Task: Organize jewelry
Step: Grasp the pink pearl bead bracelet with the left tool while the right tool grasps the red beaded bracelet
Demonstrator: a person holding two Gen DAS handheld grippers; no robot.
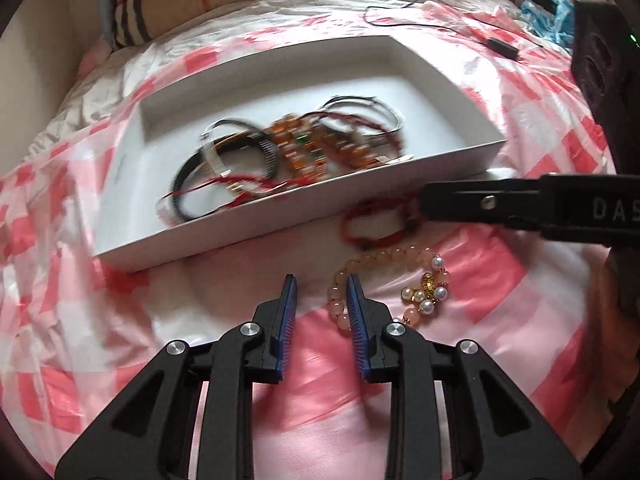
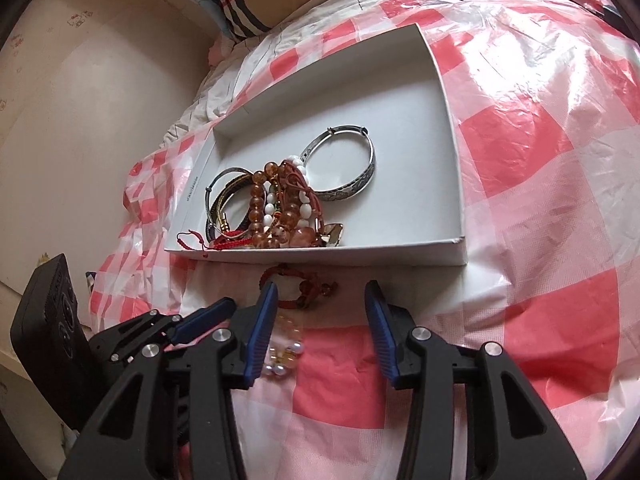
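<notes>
Mostly done: bangles, bead strands heaped in white box [image 2: 448,128]. Outside on bed: red bracelet [image 2: 298,286], pink bead bracelet [image 1: 384,280]. Left gripper [image 1: 322,292], right gripper [image 2: 322,300] fingers spread, grasping nothing.

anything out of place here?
Two bracelets lie on the checked sheet outside the white box: a red cord bracelet just past its near wall, and a pink bead bracelet beside it. The rest sits heaped inside.

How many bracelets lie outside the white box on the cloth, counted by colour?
Red bracelet: 1
Pink bead bracelet with pearls: 1
Total outside the white box: 2
</notes>
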